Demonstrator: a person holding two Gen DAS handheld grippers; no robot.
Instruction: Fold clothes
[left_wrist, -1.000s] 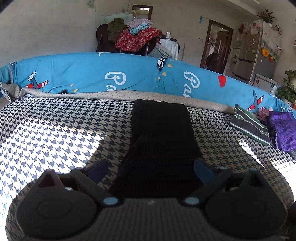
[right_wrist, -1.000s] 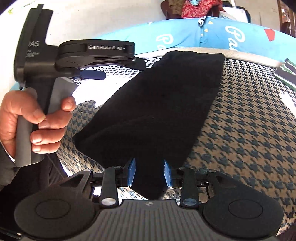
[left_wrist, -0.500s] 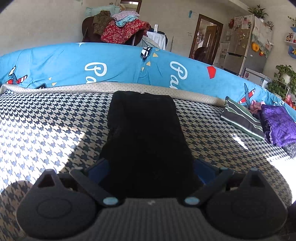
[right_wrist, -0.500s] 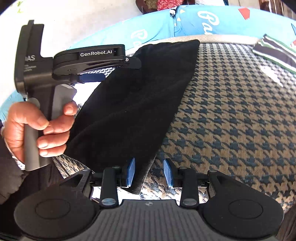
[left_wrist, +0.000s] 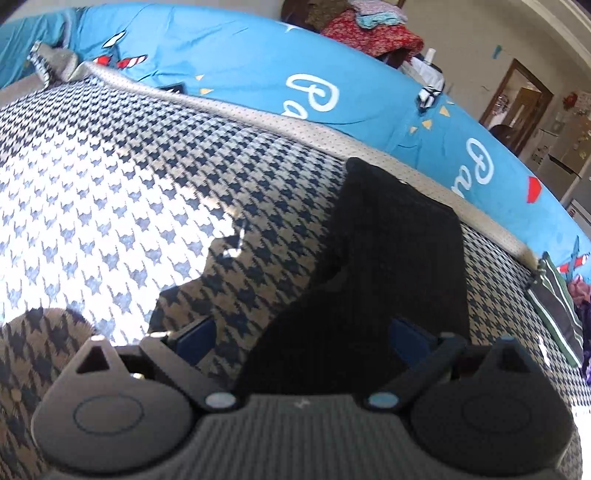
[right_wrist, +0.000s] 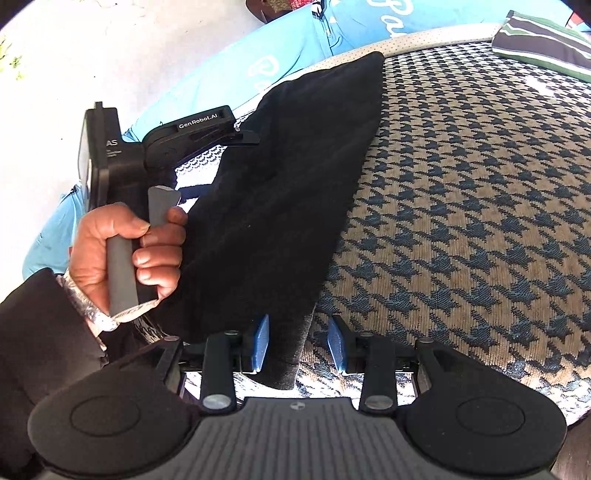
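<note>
Black garment stretched out long on our houndstooth sofa cover, both grippers at its near end.

We've got the left gripper with its jaws spread wide, the cloth's near end lying between the blue pads, nothing pinched. Our right gripper is open too, with the garment's near corner sitting in the gap beside the left pad. From the right wrist view we see the left hand wrapped round its handle. A striped cushion sits further off.
</note>
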